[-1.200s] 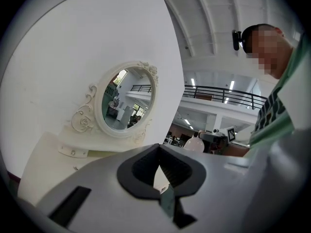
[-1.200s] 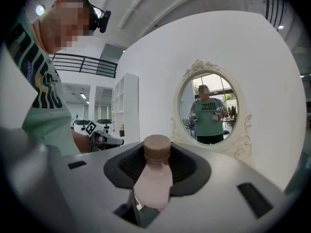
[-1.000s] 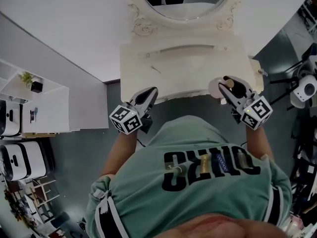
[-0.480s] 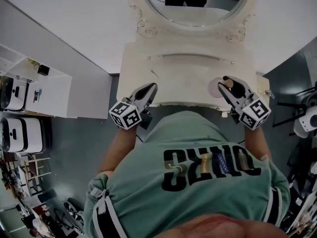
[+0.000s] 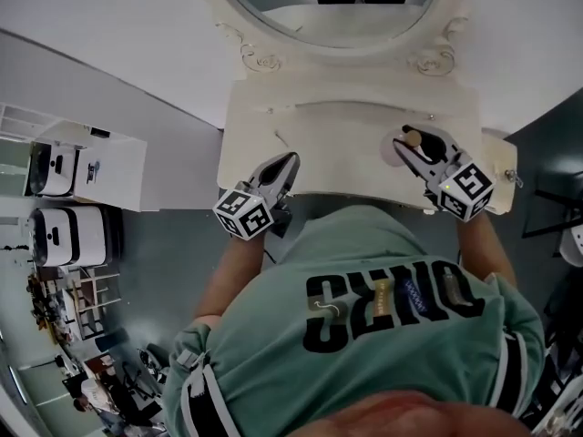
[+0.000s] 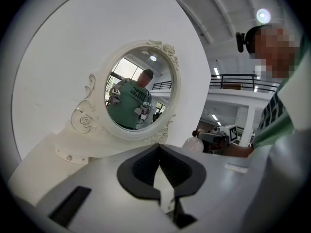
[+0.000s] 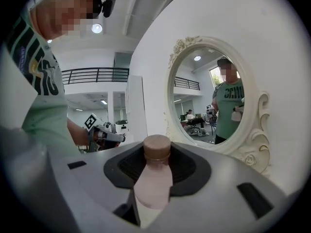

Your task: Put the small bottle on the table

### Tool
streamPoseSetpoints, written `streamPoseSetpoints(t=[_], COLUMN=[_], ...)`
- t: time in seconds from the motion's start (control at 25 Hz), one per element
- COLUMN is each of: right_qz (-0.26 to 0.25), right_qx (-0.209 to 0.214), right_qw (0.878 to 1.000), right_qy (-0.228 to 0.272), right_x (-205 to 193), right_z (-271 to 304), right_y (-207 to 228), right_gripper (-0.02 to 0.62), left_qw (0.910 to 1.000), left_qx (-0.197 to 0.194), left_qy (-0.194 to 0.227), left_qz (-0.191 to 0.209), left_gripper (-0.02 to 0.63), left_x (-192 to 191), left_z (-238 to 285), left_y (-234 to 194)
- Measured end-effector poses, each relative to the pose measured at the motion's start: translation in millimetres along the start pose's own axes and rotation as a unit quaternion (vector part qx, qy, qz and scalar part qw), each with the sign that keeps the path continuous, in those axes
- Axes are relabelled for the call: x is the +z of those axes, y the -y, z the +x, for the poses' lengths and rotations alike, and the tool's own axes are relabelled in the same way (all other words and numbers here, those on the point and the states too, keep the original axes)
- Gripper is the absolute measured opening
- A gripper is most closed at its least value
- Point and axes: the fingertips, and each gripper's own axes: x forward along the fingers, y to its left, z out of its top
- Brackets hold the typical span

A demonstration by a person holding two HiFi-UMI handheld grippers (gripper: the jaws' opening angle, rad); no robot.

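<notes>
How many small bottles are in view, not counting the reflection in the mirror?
1. The small bottle is held between the jaws of the right gripper, over the right side of the white table. No other bottle shows on the tabletop.

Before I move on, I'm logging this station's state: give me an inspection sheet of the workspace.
Surface: white dressing table, top bare but for one thin mark.
Job's things: small bottle, pinkish, brown cap, not yet released.
Clutter: nothing seen.
Grippers: right hand-held gripper shut on the bottle over the table's right side; left hand-held gripper shut, empty, near the front edge.
Cables: nothing seen.
Surroundings: oval mirror behind, grey floor, white shelving at left.
</notes>
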Motion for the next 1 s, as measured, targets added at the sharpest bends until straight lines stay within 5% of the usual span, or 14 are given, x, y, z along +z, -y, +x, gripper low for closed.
streamPoseSetpoints(t=[0.48,1.0], right_qz=[0.019,0.020], right_qx=[-0.064,-0.069], right_qw=[0.998,0.996], right_qy=[-0.017,-0.054], right_x=[-3.4,-63.8], right_z=[74.4,128.4], right_y=[22.6,68.4], right_gripper=[0.124,0.124], left_qw=[0.9972,0.9965], left_qx=[-0.063,-0.050], left_qy=[-0.037,-0.053], left_qz=[-0.011,-0.043], left_gripper=[0.008,0.008], left_x=[4.1,-49.9], left_z=[31.9,83.2], left_y=[-86.3,-138.4])
